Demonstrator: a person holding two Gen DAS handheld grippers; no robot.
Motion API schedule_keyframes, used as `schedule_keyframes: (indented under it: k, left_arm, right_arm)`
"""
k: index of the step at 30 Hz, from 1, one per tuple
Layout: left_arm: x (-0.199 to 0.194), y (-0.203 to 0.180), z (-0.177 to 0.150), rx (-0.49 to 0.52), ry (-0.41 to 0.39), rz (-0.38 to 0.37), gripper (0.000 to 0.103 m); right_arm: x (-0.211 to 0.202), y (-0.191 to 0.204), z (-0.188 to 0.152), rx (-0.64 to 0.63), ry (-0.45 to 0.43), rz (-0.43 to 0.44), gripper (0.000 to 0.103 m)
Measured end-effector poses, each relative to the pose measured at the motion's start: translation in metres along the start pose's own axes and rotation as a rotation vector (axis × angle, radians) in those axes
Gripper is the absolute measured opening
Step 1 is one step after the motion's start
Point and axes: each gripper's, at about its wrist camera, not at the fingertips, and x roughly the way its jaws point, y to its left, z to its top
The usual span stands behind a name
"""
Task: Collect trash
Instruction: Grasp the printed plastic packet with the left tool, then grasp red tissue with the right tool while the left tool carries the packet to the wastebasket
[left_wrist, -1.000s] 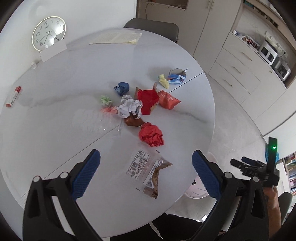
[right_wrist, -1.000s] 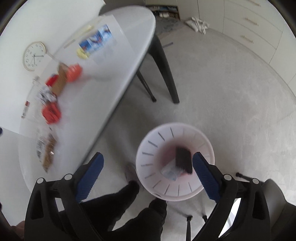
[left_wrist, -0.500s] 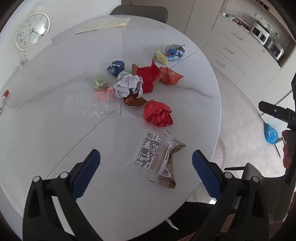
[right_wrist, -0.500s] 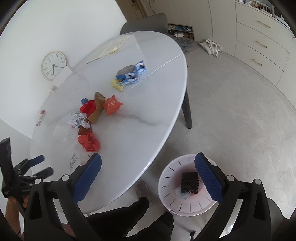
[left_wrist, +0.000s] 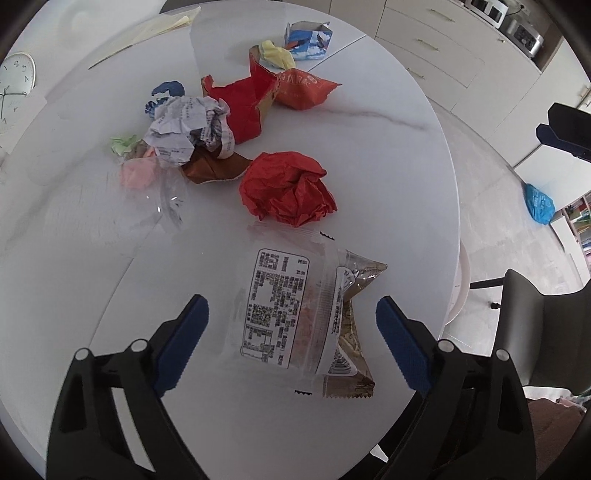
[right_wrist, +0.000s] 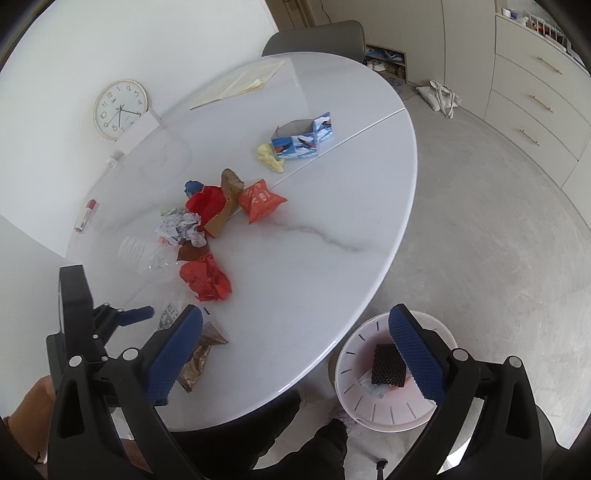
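Wrappers, one clear printed (left_wrist: 275, 306) and one brown (left_wrist: 351, 339), lie flat near the white table's (left_wrist: 388, 177) front edge, between the left gripper's (left_wrist: 290, 314) jaws, which have just been closing but seem clear of them. Beyond sits crumpled red paper (left_wrist: 288, 194). The right gripper (right_wrist: 295, 328) hangs wide, empty, above a partly hidden white bin (right_wrist: 354, 369).

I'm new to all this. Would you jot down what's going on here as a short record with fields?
setting: round white table with litter strewn on it
nearest litter: clear snack wrapper lying flat, a brown packet partly beneath it
other litter: crumpled red paper, white paper ball, orange packet, blue carton
left gripper: fingers wide but just been closing, wrapper between them, not yet pinched
right gripper: open, empty
bin: white basket on the floor, a dark item inside
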Motion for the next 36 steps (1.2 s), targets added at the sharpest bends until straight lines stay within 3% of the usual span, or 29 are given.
schedule_keyframes:
  k: [3,5,8,18,24,29,31,36]
  left_arm:
    - [0.005,0.0,-0.001,0.008,0.015,-0.009,0.074]
    - [0.007,0.001,-0.002,0.01,0.019,-0.016,0.059]
    - [0.007,0.005,-0.005,-0.002,0.008,-0.047,0.047]
    - [-0.024,0.024,-0.018,-0.03,-0.058,-0.071,0.043]
    - [-0.054,0.048,-0.029,-0.088,-0.079,-0.022,0.044]
    - [-0.071,0.071,-0.041,-0.184,-0.089,0.021,0.044]
    - [-0.078,0.075,-0.043,-0.208,-0.1,0.03,0.044]
    - [-0.09,0.07,-0.038,-0.199,-0.129,0.038,0.044]
  right_arm:
    - [0.004,0.01,0.0,-0.013,0.006,0.004,0.1]
    - [0.008,0.015,0.001,-0.024,0.01,0.004,0.1]
    - [0.014,0.026,0.002,-0.047,0.016,0.01,0.1]
    - [0.073,0.074,0.021,-0.184,0.074,0.078,0.1]
    - [0.126,0.103,0.027,-0.276,0.153,0.091,0.093]
    - [0.154,0.12,0.023,-0.331,0.208,0.071,0.078]
    - [0.159,0.125,0.02,-0.347,0.223,0.071,0.056]
    - [0.147,0.119,0.018,-0.326,0.212,0.085,0.035]
